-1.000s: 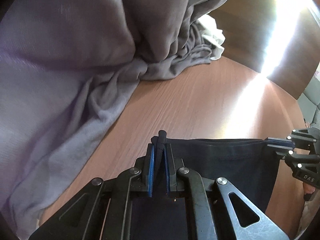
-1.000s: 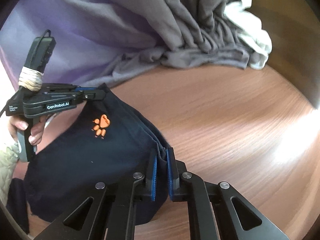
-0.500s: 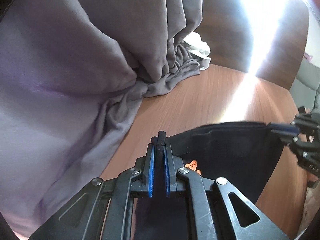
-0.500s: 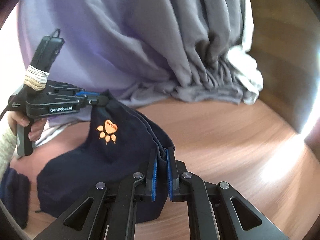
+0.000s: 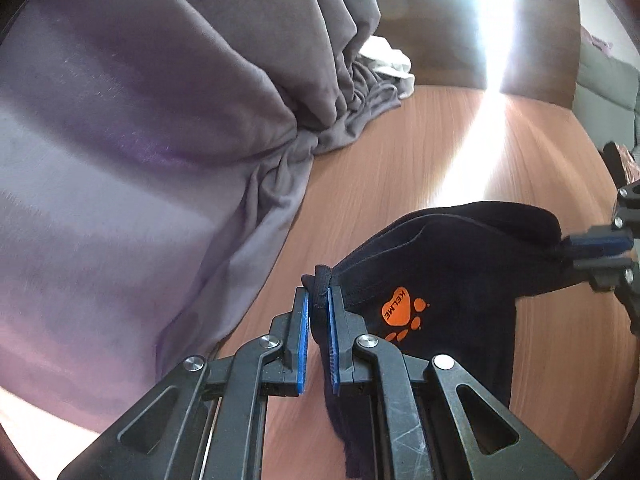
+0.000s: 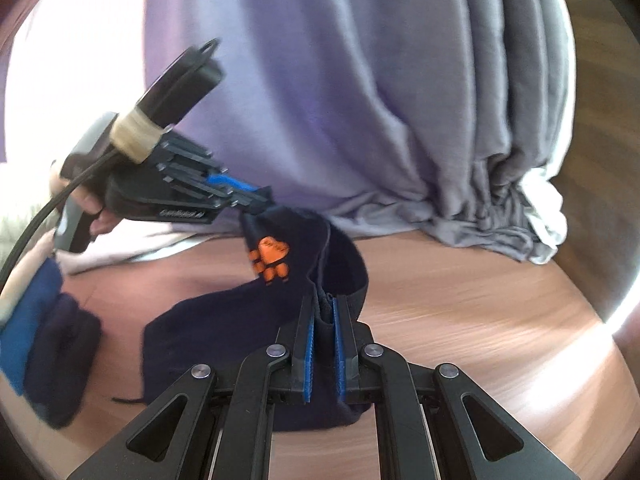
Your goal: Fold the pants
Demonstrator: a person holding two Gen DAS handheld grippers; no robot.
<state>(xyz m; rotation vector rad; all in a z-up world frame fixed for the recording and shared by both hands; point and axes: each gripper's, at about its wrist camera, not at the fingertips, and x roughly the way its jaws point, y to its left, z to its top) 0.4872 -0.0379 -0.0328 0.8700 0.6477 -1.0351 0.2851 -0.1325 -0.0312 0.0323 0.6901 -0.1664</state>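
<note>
Left tool [image 5: 319, 308]: pads pressed together on a bunched corner of the dark navy pants [image 5: 452, 300].
Right tool [image 6: 323, 320]: pinching the opposite corner of the same edge, cloth squeezed between its blue pads.
Pants: top edge strung between the two tools and lifted; the lower part lies on the wooden surface [image 6: 460, 320], orange paw logo [image 6: 270, 258] facing out.
Beyond: grey draped cloth [image 5: 160, 140] just behind; folded blue garments [image 6: 44, 332] at the left.
Risk: the pinches are small, so a tug apart could pull a corner free; the slack sagging middle could crease the fold.
Change: a second ago the edge was stretched straight and low; now both tools are higher and the edge droops, baring the logo to the left camera.
</note>
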